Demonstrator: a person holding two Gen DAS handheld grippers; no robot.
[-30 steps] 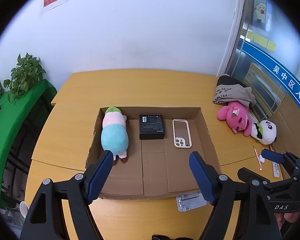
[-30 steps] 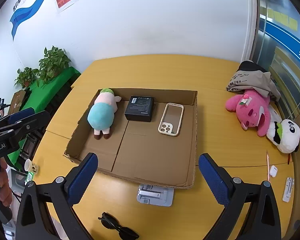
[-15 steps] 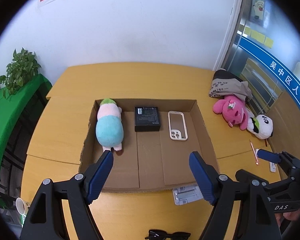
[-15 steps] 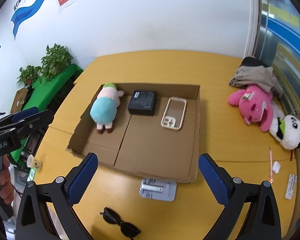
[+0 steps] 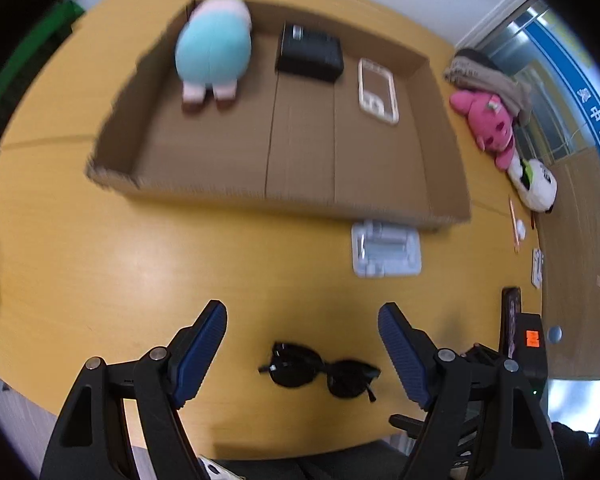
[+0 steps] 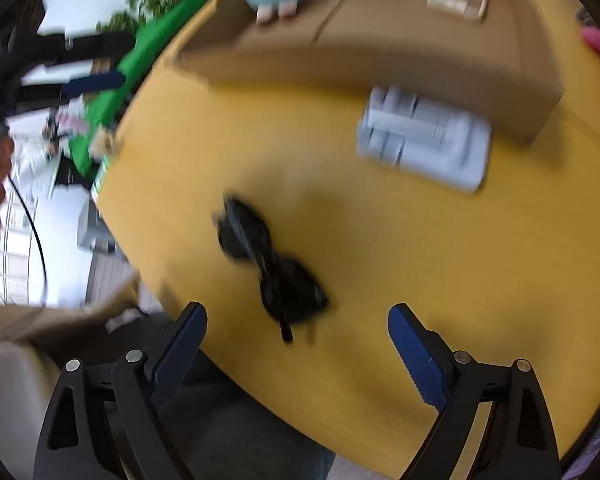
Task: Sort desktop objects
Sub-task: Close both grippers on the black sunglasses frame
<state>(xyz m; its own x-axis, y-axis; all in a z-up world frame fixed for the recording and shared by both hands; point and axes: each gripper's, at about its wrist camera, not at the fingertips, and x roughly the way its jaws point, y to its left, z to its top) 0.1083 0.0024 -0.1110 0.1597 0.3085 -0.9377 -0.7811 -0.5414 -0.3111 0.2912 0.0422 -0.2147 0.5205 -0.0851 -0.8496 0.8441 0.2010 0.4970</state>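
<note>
Lying on the worktop near its front edge, the sunglasses sit between the spread fingers of the left claw, which hovers above them with nothing in its grip. The right claw is likewise wide apart and empty, with the sunglasses just ahead of its tips; that view is blurred.

Farther back stands the open box. Inside, along its far side, lie a blue plush, a black case and a phone case, each apart from the others. A white tray rests on the worktop just in front of the box's near wall.

To the right of the box, a pink plush lies touching a panda plush, with a grey cloth bundled behind them. A pencil and small white items lie near the right edge.
</note>
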